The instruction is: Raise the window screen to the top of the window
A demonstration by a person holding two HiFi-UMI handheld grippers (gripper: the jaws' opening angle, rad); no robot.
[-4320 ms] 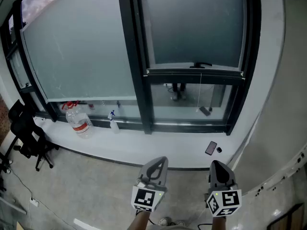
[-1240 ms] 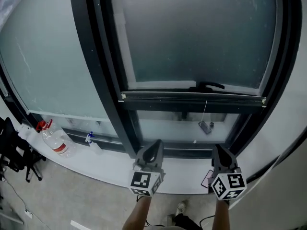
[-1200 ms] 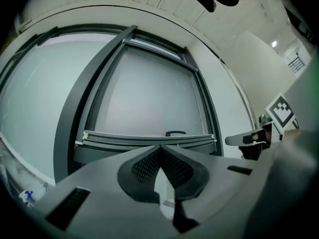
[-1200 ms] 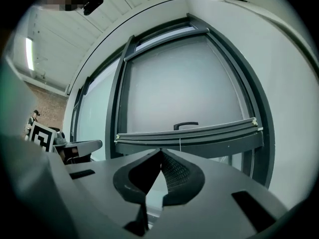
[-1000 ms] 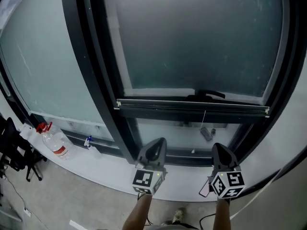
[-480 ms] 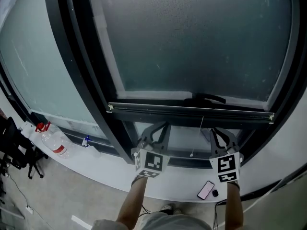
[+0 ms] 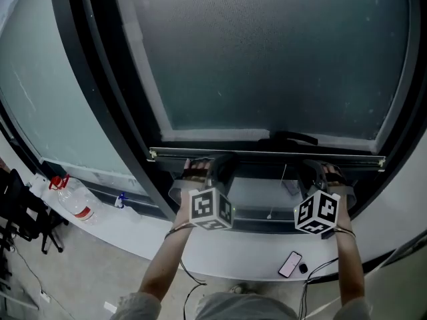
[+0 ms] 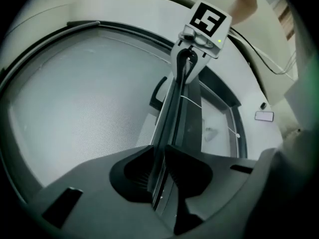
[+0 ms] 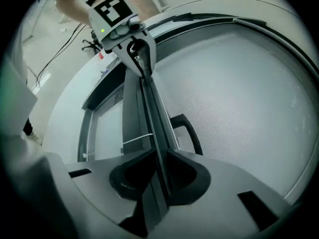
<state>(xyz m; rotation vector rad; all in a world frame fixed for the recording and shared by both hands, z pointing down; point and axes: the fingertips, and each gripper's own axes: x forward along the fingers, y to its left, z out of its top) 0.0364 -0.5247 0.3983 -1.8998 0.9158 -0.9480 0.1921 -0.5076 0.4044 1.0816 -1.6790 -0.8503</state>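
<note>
The window screen [image 7: 267, 59] is a grey mesh panel with a dark bottom bar [image 7: 267, 156] and a black handle [image 7: 291, 138] above the bar's middle. In the head view my left gripper [image 7: 215, 171] holds the bar left of the handle and my right gripper [image 7: 315, 173] holds it right of the handle. In the left gripper view the bar [image 8: 172, 108] runs between the jaws of the left gripper [image 8: 158, 172], which are shut on it. The right gripper view shows the right gripper [image 9: 159, 176] clamped on the bar [image 9: 149, 108] in the same way.
A thin pull cord [image 7: 276, 195] hangs below the bar. On the white sill [image 7: 227, 249] lie a phone [image 7: 289, 264], a spray bottle [image 7: 121, 199] and a big water bottle [image 7: 75, 203]. A black office chair [image 7: 17, 215] stands at far left. Dark window frame posts [image 7: 107, 92] flank the screen.
The view has closed in on the window. Both grippers rose from below the sill to the screen's bottom bar and closed on it, one each side of the handle.
</note>
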